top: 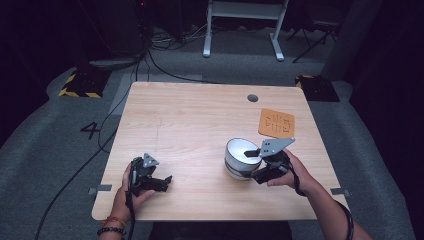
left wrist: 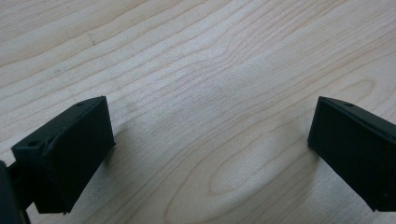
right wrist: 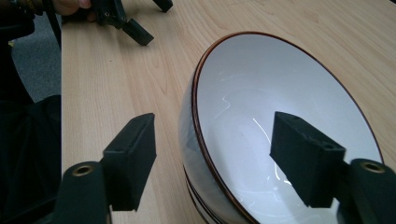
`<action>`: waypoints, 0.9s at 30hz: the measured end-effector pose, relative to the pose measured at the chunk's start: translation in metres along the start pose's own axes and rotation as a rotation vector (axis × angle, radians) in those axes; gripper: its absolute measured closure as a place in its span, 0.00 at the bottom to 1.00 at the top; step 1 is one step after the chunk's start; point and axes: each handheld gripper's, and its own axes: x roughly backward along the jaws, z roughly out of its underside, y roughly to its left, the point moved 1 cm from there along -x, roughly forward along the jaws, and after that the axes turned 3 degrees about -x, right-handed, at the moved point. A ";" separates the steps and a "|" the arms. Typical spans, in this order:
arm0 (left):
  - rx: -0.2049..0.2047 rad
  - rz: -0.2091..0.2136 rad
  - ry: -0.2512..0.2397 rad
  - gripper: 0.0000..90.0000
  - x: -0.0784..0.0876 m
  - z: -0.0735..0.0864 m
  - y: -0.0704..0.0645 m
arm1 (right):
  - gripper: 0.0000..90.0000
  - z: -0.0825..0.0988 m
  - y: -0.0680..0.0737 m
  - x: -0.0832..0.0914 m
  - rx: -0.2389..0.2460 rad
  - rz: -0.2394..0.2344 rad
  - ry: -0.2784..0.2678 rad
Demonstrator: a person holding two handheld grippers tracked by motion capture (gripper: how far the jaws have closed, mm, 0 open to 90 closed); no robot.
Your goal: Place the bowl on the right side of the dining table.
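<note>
Two grippers on a pale wooden table [top: 200, 120], seen from the high view: left gripper [top: 162, 181] near the front edge, well apart from a round white ceramic bowl with a dark rim [top: 239, 150]; right gripper [top: 254, 165] at that bowl's wall; orange square card [top: 276, 123] just beyond the bowl. Left gripper view: jaws spread wide over bare wood. Right gripper view: right gripper [right wrist: 212, 154] straddling the bowl's [right wrist: 280, 93] rim, one jaw inside, one outside, neither pressing.
</note>
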 end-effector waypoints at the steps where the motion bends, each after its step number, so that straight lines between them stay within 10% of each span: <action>1: -0.001 -0.002 0.000 0.00 0.000 0.000 0.000 | 0.38 0.000 0.000 -0.001 -0.005 -0.006 0.003; 27: 0.000 -0.005 -0.005 0.00 0.000 0.000 0.000 | 0.91 -0.012 -0.002 -0.017 -0.020 -0.138 0.088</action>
